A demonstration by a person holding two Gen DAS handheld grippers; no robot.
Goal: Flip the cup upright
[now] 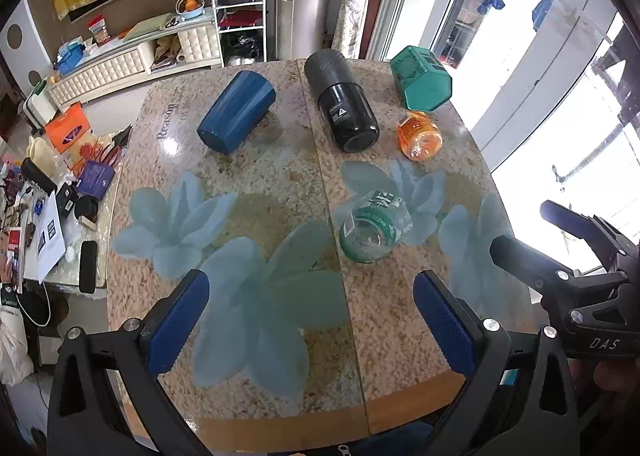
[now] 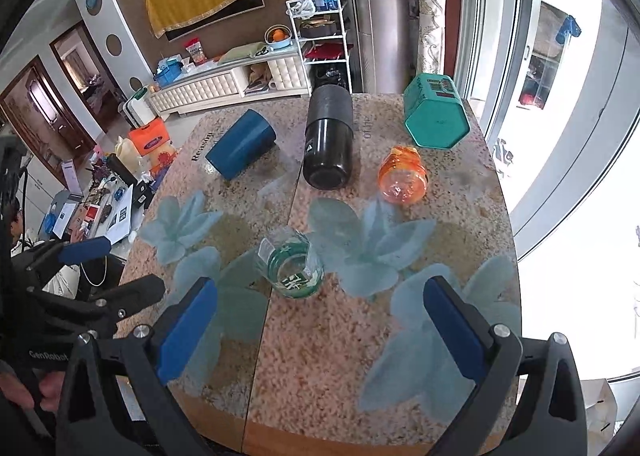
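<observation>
Five containers lie on their sides on the table: one blue cup, one black flask, one teal hexagonal cup, one small orange jar and one clear glass cup with green print. The table top shows four pale blue printed flowers and one seam down its middle. There are two tongs, the left tongs and the right tongs, each with two blue-padded fingers, making four pads in all.
</observation>
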